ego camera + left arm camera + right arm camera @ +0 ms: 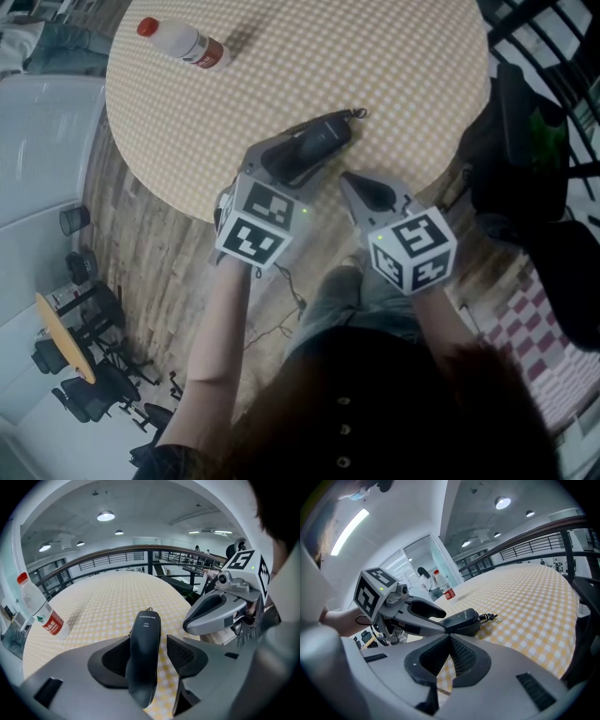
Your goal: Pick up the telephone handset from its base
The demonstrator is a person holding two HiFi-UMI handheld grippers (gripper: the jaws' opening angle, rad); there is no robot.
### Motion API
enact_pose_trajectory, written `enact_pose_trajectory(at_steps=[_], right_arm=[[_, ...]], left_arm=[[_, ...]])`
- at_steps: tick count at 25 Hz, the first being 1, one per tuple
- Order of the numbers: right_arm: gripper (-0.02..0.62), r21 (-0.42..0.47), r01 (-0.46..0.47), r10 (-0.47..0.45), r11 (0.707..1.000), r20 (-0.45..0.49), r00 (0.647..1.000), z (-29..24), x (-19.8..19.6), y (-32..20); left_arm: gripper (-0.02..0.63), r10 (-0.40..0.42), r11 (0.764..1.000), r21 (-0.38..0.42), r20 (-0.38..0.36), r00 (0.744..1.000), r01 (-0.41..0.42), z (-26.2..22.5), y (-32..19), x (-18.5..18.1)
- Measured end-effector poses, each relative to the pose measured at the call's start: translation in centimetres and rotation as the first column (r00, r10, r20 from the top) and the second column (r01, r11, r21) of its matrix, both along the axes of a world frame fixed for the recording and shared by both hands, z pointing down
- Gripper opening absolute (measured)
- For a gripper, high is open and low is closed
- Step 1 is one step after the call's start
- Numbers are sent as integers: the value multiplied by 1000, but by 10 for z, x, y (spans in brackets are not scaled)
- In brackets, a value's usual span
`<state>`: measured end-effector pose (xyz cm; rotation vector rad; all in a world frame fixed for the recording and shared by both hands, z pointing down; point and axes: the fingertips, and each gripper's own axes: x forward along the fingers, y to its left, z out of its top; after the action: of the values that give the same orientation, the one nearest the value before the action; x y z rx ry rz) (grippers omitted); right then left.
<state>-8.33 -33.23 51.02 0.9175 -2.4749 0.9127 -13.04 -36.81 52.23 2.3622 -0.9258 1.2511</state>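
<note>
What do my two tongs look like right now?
Left tongs and right tongs are smooth grey moulded shells with dark textured pads. Each carries a white cube with black square markers and a small green light. Forearms are unsleeved.

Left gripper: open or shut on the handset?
Open: the left gripper jaws stand apart, with the handset between them and the table showing in the gap.

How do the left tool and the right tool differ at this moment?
The left tool has its jaws apart; the right tool has them together at the tips. The left tool straddles the black handset; the right tool is empty, beside it. Both reach over the checked table's near edge.
</note>
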Motion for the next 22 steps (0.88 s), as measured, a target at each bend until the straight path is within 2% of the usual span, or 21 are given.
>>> enact_pose_trajectory(at_steps=[6, 12, 16, 22], right_arm=[[9, -19, 1, -1, 1000, 9, 1000, 4, 1, -1], [9, -24, 7, -7, 1000, 8, 1000, 7, -3, -4], [9, -30, 10, -9, 999, 6, 1000, 8, -4, -5], [9, -32, 3, -3, 999, 5, 1000, 9, -5, -8]], left_arm=[[238, 45, 997, -62, 20, 999, -44, 5, 1, -1], [241, 120, 988, -110, 84, 989, -110, 10, 2, -7], [259, 121, 985, -132, 102, 987, -108, 14, 1, -9], [263, 106, 984, -151, 80, 991, -93, 20, -2, -10]])
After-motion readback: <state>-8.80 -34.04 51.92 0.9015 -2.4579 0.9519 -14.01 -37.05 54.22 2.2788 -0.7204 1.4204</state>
